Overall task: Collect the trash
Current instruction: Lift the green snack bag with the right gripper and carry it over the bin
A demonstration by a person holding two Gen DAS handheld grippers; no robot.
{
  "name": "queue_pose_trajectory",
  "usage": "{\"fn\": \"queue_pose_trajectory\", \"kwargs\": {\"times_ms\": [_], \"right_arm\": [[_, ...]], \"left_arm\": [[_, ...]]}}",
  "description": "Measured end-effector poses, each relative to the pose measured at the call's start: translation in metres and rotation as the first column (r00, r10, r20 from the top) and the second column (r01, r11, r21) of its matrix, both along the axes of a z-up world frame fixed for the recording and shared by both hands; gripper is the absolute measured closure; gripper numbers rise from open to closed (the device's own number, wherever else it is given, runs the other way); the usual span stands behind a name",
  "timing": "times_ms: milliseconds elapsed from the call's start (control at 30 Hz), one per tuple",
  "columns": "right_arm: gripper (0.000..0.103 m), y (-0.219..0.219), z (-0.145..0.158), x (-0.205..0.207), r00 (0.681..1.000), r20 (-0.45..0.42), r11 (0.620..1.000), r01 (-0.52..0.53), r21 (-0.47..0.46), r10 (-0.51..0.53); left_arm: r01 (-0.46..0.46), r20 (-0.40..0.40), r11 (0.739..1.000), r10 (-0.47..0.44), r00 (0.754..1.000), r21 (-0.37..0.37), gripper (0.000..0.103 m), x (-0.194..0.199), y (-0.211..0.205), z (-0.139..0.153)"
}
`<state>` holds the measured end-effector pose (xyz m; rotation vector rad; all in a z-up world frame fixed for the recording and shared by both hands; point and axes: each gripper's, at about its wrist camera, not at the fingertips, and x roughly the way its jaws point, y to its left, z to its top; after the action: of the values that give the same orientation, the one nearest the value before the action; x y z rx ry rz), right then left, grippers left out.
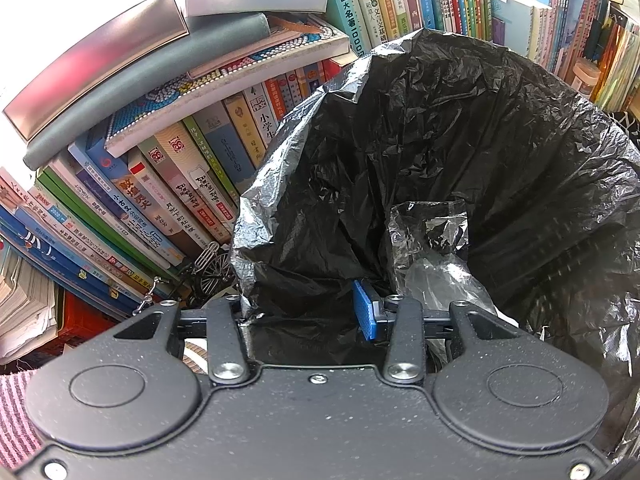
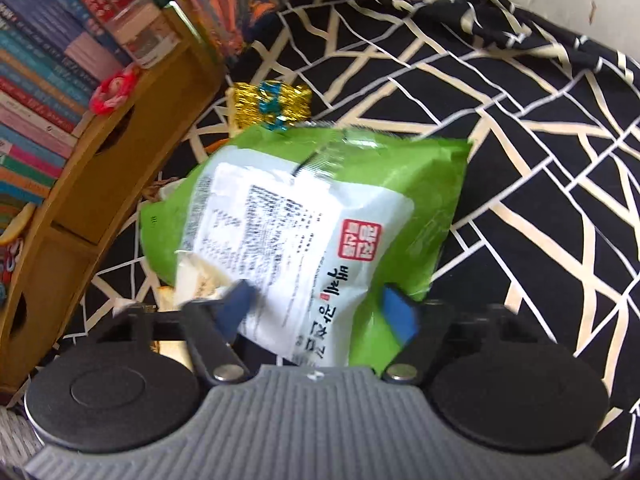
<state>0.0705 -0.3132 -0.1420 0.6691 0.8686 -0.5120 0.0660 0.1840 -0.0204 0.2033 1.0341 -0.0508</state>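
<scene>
Nearest the left wrist camera, the left gripper (image 1: 308, 304) pinches the rim of a crinkled black plastic trash bag (image 1: 460, 152), its jaws closed on the film; only one blue ridged pad (image 1: 364, 310) shows. Rows of upright paperback books (image 1: 168, 184) fill the shelves left of and behind the bag, with flat boxes stacked on top. Inside the open bag lies a crumpled clear plastic wrapper (image 1: 432, 248).

On the other side, the right gripper (image 2: 320, 308) clamps a green and white snack packet (image 2: 304, 216) between its blue pads, lifted above a black cloth with cream geometric lines (image 2: 520, 128). Left of it stands a wooden shelf unit (image 2: 108, 184); a gold foil wrapper (image 2: 272, 106) lies just beyond the packet.
</scene>
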Motion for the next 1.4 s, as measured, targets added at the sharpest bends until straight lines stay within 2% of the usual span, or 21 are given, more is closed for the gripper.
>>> {"fn": "queue_pose_trajectory", "kwargs": {"times_ms": [33,100,133,200,367,500,867,1033,1167,1300,1400], "right_arm": [[0.062,0.001,0.003,0.0,1.0,-0.003,1.0,0.005,-0.001,-0.005],[0.074,0.0,0.009,-0.001,1.0,0.008,1.0,0.025,0.017,-0.025],[0.079,0.0,0.013,-0.002,1.0,0.019,0.999,0.025,0.024,-0.025],[0.084,0.001,0.02,-0.002,0.999,0.023,1.0,0.026,0.016,-0.027],[0.088,0.001,0.048,-0.006,0.997,0.069,0.999,0.046,0.001,-0.046],[0.089,0.005,0.079,-0.01,0.989,0.141,0.999,0.045,-0.03,-0.04],[0.09,0.032,0.147,-0.025,0.945,0.322,0.994,-0.019,-0.105,0.052],[0.09,0.045,0.173,-0.033,0.909,0.405,0.992,-0.066,-0.107,0.104],[0.09,0.057,0.195,-0.04,0.866,0.477,0.988,-0.114,-0.105,0.15],[0.09,0.071,0.217,-0.05,0.811,0.547,0.978,-0.179,-0.109,0.209],[0.09,0.082,0.23,-0.057,0.75,0.608,0.963,-0.25,-0.102,0.259]], "left_arm": [[0.0,0.0,1.0,0.0,1.0,-0.001,0.064,0.0,0.0,0.0],[-0.001,-0.001,1.0,0.001,1.0,-0.003,0.064,0.0,0.0,0.0],[0.0,-0.001,1.0,0.0,1.0,-0.004,0.064,0.0,0.0,0.0],[0.001,-0.001,1.0,-0.001,1.0,-0.005,0.064,0.0,0.0,0.001],[0.001,-0.001,1.0,-0.001,1.0,-0.005,0.064,0.001,0.0,0.001],[0.001,-0.001,1.0,-0.001,1.0,-0.005,0.064,0.001,0.0,0.001],[0.002,-0.001,1.0,-0.002,1.0,-0.01,0.064,0.0,-0.001,0.002],[0.002,-0.001,1.0,-0.002,1.0,-0.01,0.064,0.0,-0.001,0.002],[0.003,-0.001,1.0,-0.003,1.0,-0.009,0.064,-0.001,-0.002,0.002],[0.002,-0.001,1.0,-0.002,1.0,-0.009,0.064,-0.001,-0.002,0.003],[0.002,-0.001,1.0,-0.002,1.0,-0.009,0.064,-0.001,-0.002,0.002]]}}
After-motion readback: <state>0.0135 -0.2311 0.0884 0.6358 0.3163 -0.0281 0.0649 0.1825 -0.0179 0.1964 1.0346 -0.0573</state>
